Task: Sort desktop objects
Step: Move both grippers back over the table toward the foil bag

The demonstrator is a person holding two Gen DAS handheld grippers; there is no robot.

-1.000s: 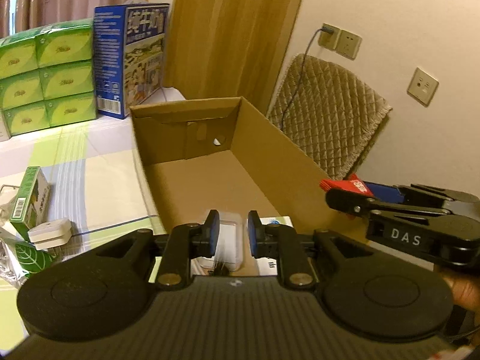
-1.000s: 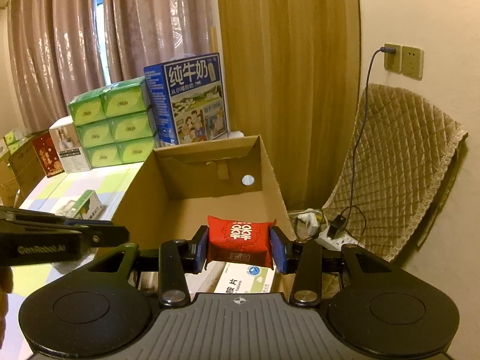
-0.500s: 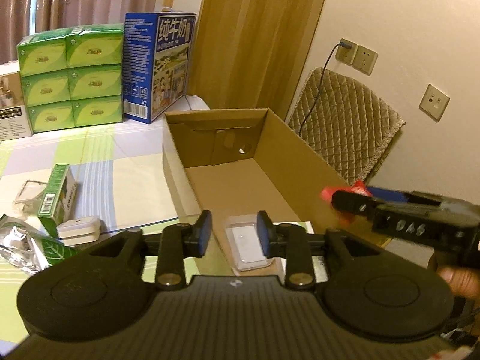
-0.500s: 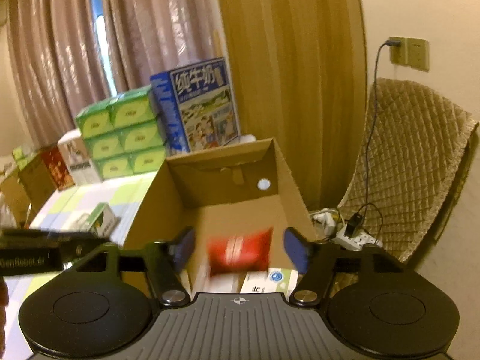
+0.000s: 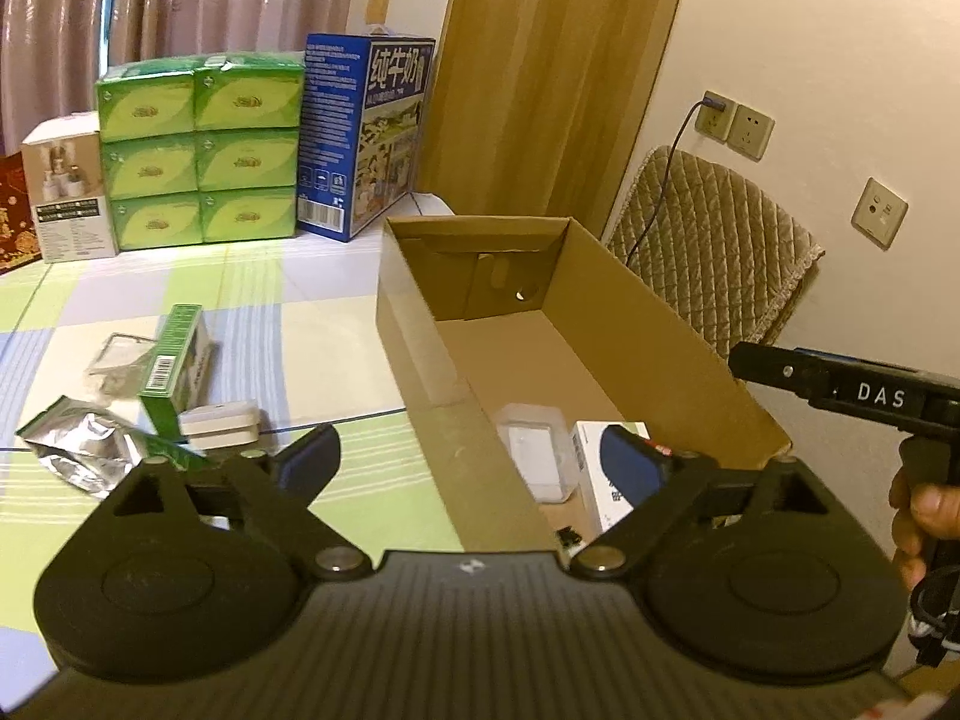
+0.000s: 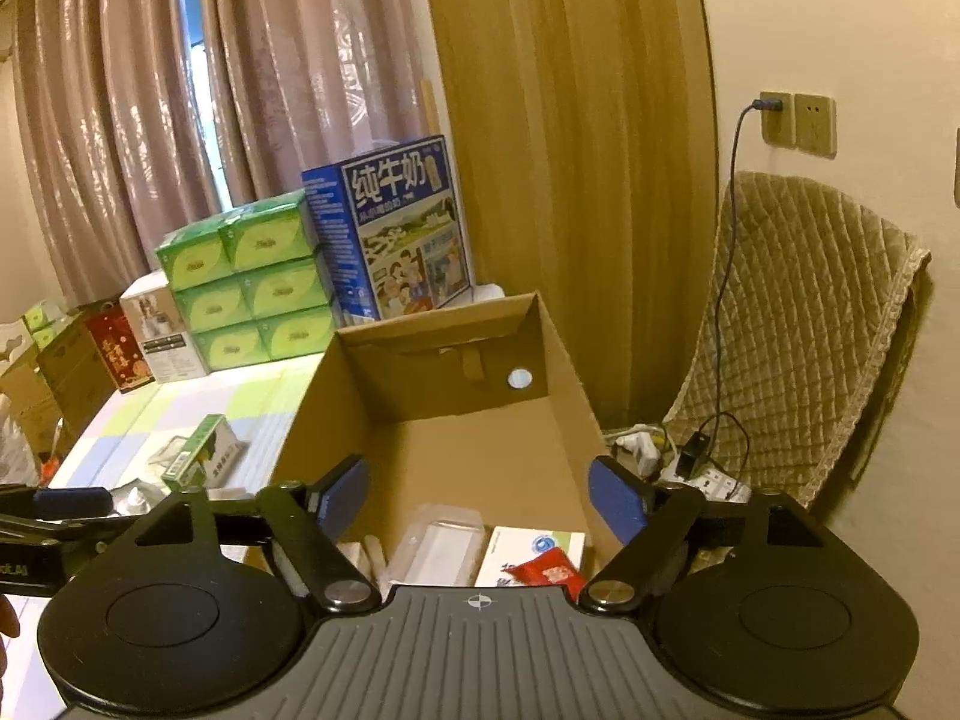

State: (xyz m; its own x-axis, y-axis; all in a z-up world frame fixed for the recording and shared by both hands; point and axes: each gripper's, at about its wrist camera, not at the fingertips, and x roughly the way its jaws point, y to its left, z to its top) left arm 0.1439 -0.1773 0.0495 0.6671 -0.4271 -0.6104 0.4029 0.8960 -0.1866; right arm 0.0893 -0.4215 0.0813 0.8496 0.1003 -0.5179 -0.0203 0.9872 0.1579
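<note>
1. Left wrist view: left tongs point(image 5: 474, 459) opening, wide apart, nothing between the pads. A second ago they were clenched on the clear plastic case point(image 5: 534, 450); it now lies loose on the floor of the cardboard box point(image 5: 660, 324), just beside a white carton point(image 5: 600, 474).
2. Right wrist view: right tongs point(image 6: 477, 495) also opening, empty. The red packet point(image 6: 549, 570) they gripped a second ago has dropped and rests on the white carton at the near end of the box.
3. Judgement: both drops done, two items sorted, both tongs free for the next pick.
4. Still out on the counter point(image 5: 312, 360), left of the box: green box point(image 5: 174, 360) standing on edge, a small white device point(image 5: 219, 423) near it, a foil pouch point(image 5: 90, 450), a clear wrapper point(image 5: 117, 360) behind.
5. Judgement: left tongs are nearer that clutter; the white device looks like the easiest grab.
6. Background: stacked green tissue packs point(image 5: 201, 150) and the blue milk carton point(image 5: 366, 132) are likely not part of the sort.
</note>
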